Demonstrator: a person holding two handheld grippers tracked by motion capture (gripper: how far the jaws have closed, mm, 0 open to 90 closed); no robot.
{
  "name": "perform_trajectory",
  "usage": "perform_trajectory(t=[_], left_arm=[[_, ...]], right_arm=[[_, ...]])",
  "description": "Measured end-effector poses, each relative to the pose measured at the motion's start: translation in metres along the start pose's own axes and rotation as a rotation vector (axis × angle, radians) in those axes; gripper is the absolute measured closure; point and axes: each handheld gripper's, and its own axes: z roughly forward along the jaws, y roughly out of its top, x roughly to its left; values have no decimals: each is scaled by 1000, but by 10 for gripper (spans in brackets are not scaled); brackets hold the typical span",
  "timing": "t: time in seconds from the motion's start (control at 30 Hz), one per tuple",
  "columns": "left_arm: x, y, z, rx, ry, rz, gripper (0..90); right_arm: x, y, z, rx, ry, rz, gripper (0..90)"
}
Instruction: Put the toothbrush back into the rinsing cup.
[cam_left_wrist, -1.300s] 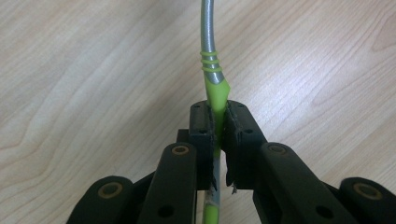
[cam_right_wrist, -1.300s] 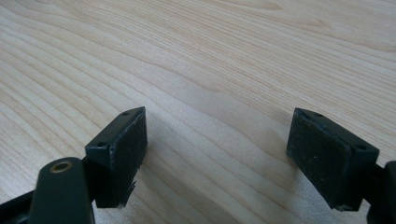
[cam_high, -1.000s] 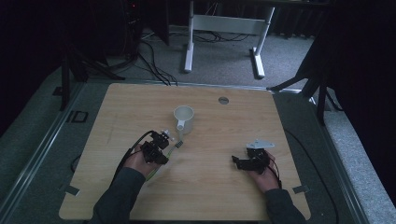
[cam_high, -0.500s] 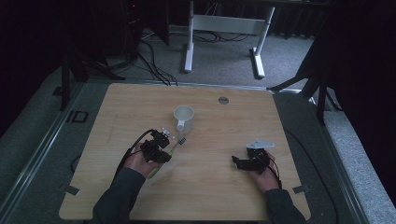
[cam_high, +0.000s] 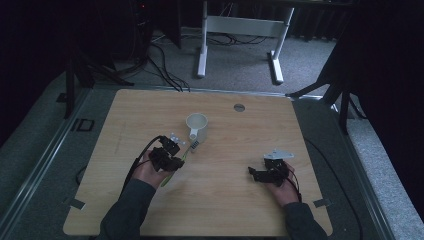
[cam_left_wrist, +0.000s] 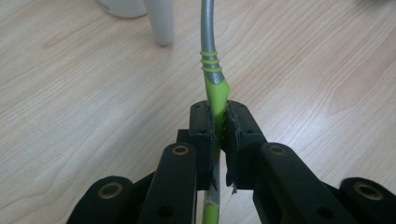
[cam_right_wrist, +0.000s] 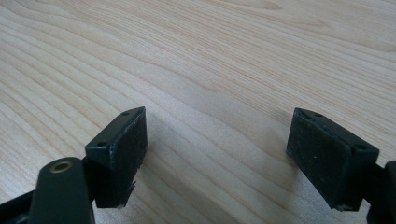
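Observation:
My left gripper (cam_high: 176, 159) (cam_left_wrist: 218, 119) is shut on the green handle of a metal utensil (cam_left_wrist: 208, 51), low over the wooden table (cam_high: 235, 200). The utensil's silver shaft points at a white mug (cam_high: 196, 125) (cam_left_wrist: 122, 4) and its head (cam_high: 194, 145) lies just short of the mug's handle (cam_left_wrist: 160, 21). The green handle's tail sticks out behind the jaws. In the high view I cannot tell what kind of head it has. At the right, my right gripper (cam_high: 254, 173) (cam_right_wrist: 217, 140) rests open just above the bare wood, with nothing between its pads.
A small round grommet (cam_high: 239, 107) sits in the table near its far edge. Beyond the table stand a white frame (cam_high: 240, 30) and cables on the grey carpet. Tape marks (cam_high: 76, 203) lie near the front corners.
The utensil's head has edged slightly closer to the mug with my left gripper. The right gripper has stayed where it was.

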Motion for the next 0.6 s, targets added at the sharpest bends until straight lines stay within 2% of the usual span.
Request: perform_trajectory(t=[0.23, 0.43, 0.6], left_arm=[[2, 1, -1, -30, 0, -13, 826], [2, 2, 0, -44, 3, -11, 826], [1, 2, -2, -82, 9, 2, 826]], right_arm=[[0, 0, 0, 0, 0, 0, 199], [0, 0, 0, 0, 0, 0, 199], [0, 0, 0, 0, 0, 2, 199]])
